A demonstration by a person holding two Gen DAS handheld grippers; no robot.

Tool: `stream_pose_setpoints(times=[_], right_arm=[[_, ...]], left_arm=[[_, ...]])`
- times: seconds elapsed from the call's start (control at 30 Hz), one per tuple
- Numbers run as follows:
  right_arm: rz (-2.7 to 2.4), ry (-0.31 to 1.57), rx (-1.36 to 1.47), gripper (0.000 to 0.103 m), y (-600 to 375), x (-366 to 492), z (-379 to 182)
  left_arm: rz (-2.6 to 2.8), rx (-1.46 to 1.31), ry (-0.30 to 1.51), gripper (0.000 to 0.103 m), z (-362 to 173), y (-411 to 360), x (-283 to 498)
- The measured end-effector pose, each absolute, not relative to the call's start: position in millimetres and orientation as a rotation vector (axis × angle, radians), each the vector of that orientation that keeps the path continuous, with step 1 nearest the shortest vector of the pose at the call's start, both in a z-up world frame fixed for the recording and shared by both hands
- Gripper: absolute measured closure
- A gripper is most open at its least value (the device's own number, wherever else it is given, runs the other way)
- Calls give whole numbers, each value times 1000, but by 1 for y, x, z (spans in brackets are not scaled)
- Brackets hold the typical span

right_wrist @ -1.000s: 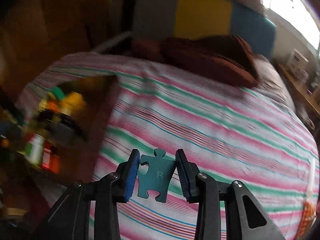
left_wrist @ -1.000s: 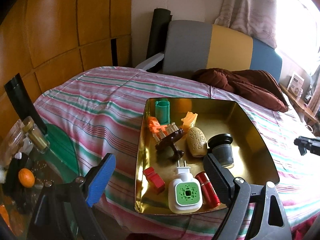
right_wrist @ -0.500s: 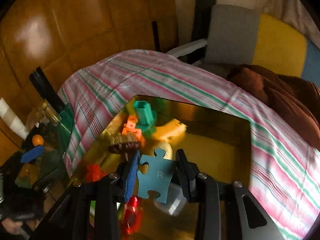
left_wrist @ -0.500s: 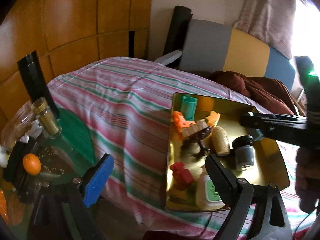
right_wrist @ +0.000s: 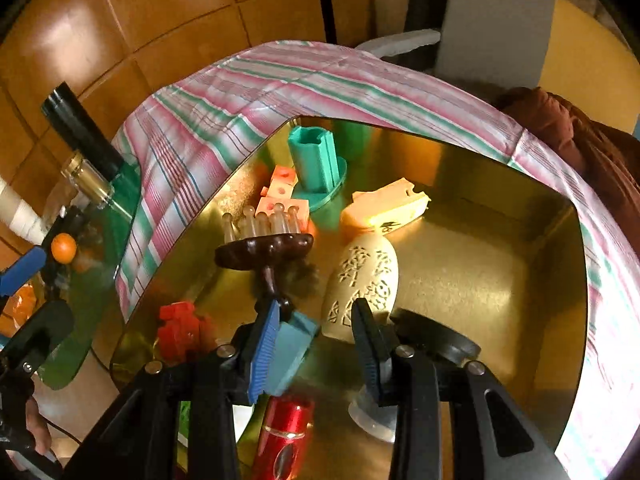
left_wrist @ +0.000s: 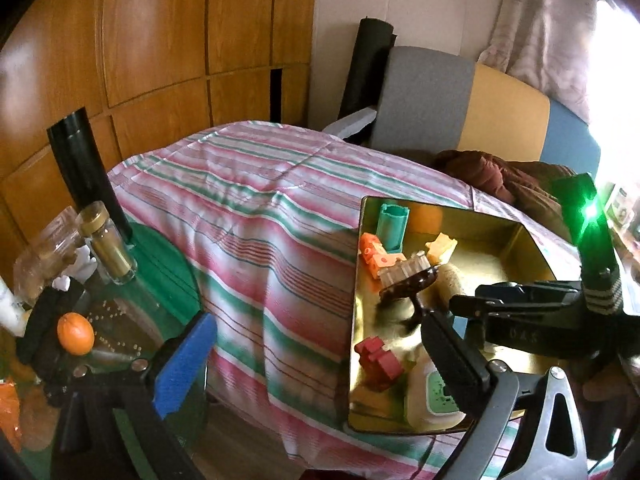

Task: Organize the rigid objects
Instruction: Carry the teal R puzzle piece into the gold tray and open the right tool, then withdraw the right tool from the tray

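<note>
A gold tray (right_wrist: 480,280) on the striped bed holds a teal holder (right_wrist: 316,160), orange blocks (right_wrist: 280,200), a yellow wedge (right_wrist: 384,208), a brown brush (right_wrist: 264,248), a carved beige egg (right_wrist: 360,280), a red block (right_wrist: 180,328) and a red tube (right_wrist: 284,436). My right gripper (right_wrist: 316,340) hangs low over the tray. The teal puzzle piece (right_wrist: 290,352) leans tilted against its left pad, with a gap to the right pad. My left gripper (left_wrist: 320,360) is beside the tray's (left_wrist: 500,256) left edge, its jaws opening wide, nothing between them.
A glass side table (left_wrist: 160,264) at the left carries a gold-capped bottle (left_wrist: 106,244), an orange fruit (left_wrist: 75,334) and a black tube (left_wrist: 84,168). A brown blanket (right_wrist: 592,140) lies at the head of the bed. Wooden wall panels stand behind.
My right gripper swung from over the open bed to low over the tray, and the puzzle piece tipped away from the right pad. My left gripper's jaws spread wider; the tray slid right in its view.
</note>
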State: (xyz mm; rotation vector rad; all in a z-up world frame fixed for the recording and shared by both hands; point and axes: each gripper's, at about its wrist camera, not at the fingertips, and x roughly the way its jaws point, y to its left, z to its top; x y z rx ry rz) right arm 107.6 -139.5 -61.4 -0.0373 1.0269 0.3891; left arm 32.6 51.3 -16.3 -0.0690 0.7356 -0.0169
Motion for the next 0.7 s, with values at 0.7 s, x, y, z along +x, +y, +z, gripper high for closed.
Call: stream_pose_setpoints(times=[0.7], right_arm=[[107, 776, 98, 61, -208, -1, -14]], left_arm=[[-45, -25, 646, 4, 10, 0, -4]])
